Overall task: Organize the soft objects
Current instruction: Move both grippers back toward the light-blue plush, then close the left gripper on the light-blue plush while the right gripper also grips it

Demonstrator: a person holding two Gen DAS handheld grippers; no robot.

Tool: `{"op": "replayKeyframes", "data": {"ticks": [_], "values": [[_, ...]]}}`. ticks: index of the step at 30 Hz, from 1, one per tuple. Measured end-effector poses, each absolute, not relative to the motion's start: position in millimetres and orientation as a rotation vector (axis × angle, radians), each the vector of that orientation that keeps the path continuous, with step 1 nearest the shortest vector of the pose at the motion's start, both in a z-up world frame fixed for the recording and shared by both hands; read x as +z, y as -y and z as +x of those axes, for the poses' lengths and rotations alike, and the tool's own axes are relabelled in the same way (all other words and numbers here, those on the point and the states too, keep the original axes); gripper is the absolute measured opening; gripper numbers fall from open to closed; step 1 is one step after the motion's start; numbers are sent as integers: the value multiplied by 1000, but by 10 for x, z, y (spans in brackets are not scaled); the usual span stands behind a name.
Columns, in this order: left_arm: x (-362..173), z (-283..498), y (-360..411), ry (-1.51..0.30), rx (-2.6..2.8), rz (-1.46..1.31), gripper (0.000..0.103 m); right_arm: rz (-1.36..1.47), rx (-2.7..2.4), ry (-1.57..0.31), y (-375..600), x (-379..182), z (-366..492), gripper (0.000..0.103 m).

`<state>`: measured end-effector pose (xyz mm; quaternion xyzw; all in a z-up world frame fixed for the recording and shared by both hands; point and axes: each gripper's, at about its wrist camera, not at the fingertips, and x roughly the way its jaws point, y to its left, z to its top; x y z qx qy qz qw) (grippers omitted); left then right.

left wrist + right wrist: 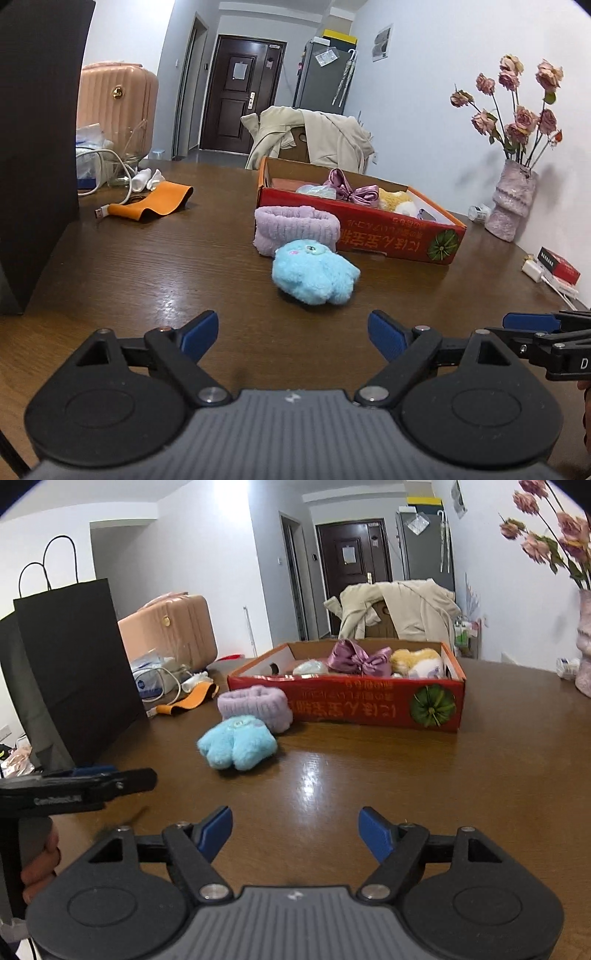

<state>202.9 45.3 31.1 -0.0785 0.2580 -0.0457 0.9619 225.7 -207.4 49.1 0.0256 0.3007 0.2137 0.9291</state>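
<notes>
In the left wrist view, the left gripper [291,334] is hovering over the brown table [147,266] with its blue fingers spread wide, holding and touching nothing. The blue plush toy [314,273] is lying just ahead, touching the purple headband [295,229], which is leaning against the red box [369,229]. The box is carrying upside-down writing, not readable.

In the right wrist view, the right gripper [295,830] is also standing wide apart and empty. The toy [238,744] is lying ahead to the left, and the bow [360,659] is sitting inside the box [369,709].

Vase [584,642] cut by right edge
</notes>
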Motion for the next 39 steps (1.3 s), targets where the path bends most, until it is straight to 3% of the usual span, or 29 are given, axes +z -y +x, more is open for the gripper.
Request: {"op": "replayKeyframes", "data": {"ticks": [3,5,10,15,23,32,39], "values": [[284,2155,-472,-530,-111,-196,88,52,440,-613,2003,492,2361,72],[277,2259,-484,-548,-111,-207,78,50,445,-617,1949,485,2453,68],[248,2536,-530,-609,-158,-268,64,65,457,-595,1843,483,2784,62],[169,2806,-532,-642,-204,-314,62,94,504,-621,1640,432,3248,58],[10,3035,-702,-675,-216,-444,40,170,593,-677,1354,271,3834,54],[-66,3098,-788,-676,-207,-501,35,353,674,-786,1408,-5,3968,42],[46,2921,-580,-635,-288,-445,33,377,620,-771,1657,106,3594,37]]}}
